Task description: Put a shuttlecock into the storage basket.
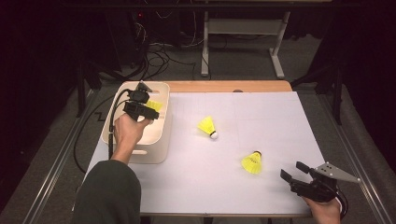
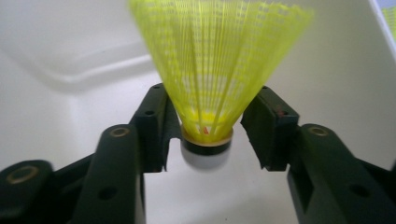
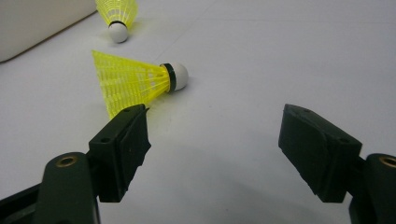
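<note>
Shuttlecock (image 2: 212,93) between parted jaws of left hand-held gripper (image 2: 208,128), over bin (image 1: 156,135).

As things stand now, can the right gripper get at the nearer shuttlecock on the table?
Probably yes: the right gripper is open, and only bare table lies between it and the nearer shuttlecock.

1. A yellow shuttlecock (image 2: 212,70) stands between the left gripper's (image 2: 208,126) black jaws, white cork down and skirt fanning upward.
2. The jaws stand apart. The left one lies close against the cork band; a gap shows before the right one.
3. The shuttlecock looks blurred.
4. A white bin (image 2: 70,70) wall lies behind.
</note>
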A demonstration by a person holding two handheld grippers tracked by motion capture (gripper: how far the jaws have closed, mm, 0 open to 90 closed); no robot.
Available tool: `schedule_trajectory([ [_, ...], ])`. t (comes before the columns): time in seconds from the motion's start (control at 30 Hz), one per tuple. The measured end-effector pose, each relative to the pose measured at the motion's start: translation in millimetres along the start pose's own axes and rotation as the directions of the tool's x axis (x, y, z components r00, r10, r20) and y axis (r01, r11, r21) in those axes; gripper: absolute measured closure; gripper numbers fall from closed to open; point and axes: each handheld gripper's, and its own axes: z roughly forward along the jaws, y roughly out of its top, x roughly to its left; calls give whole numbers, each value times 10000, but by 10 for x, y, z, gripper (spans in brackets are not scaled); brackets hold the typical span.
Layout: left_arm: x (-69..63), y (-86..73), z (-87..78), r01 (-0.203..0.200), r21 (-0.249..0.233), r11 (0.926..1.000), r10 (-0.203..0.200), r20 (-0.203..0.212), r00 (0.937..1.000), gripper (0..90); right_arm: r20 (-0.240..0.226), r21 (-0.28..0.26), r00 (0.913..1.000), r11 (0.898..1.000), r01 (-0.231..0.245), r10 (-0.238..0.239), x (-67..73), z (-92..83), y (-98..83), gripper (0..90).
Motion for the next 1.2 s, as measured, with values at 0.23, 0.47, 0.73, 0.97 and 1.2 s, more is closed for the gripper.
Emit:
schedule_trajectory([
  [0.23,9,-25,-62,16,-206,9998,-17,-67,10000,389,17,-12,10000,10000,20,-20,2,1,0,250],
  [0.47,37,-61,-161,69,-641,9979,-67,41,10000,344,26,-10,10000,10000,21,-21,3,2,0,250],
  [0.73,29,-91,-260,65,-1100,9939,-37,263,9996,333,36,-4,10000,10000,30,-30,5,3,1,250],
  [0.97,-22,-111,-336,-39,-1488,9889,135,632,9979,324,44,-5,10000,10000,36,-36,6,2,1,250],
  [1.2,-68,-134,-402,-233,-1685,9854,361,736,9966,319,35,-12,10000,10000,40,-40,6,2,2,250],
])
